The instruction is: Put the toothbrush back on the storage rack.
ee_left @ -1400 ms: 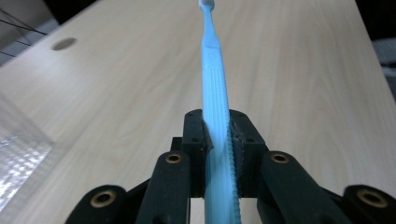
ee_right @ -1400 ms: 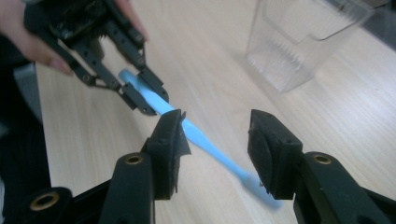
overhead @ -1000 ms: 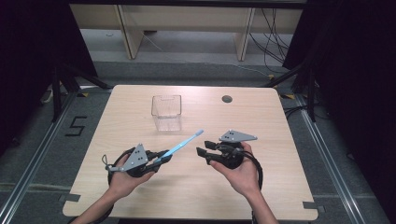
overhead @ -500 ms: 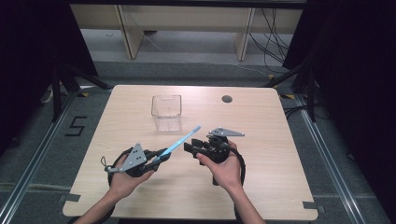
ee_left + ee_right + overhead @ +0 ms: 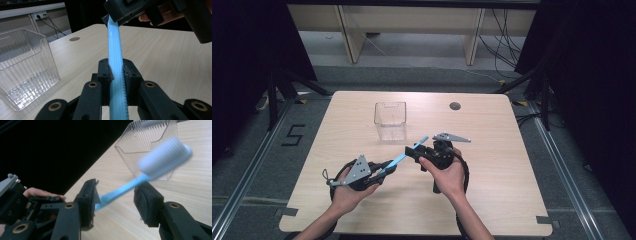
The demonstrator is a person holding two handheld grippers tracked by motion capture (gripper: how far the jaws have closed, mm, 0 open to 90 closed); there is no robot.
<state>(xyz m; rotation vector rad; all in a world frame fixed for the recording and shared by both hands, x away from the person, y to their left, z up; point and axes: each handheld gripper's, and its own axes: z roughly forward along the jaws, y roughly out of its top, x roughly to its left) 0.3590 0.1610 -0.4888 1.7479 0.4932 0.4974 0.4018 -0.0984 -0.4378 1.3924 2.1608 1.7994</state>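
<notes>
Dark curtains and a pale shelf unit stood behind the wooden table (image 5: 492, 150), and a floor marking left of the table read "5". Near the table's far edge a clear ribbed plastic box (image 5: 390, 120) stood upright, with a small round dark hole (image 5: 455, 105) to its right. Nearer the person than the box, the left gripper (image 5: 116, 75) pinched the handle of a blue toothbrush (image 5: 115, 62), jaws pressed tight on it. The brush slanted up towards the box, its blurred white bristle head in front of the box in the right gripper view. The right gripper (image 5: 115, 201) had just been opening its jaws; they stood spread on either side of the neck, pads apart from it.
</notes>
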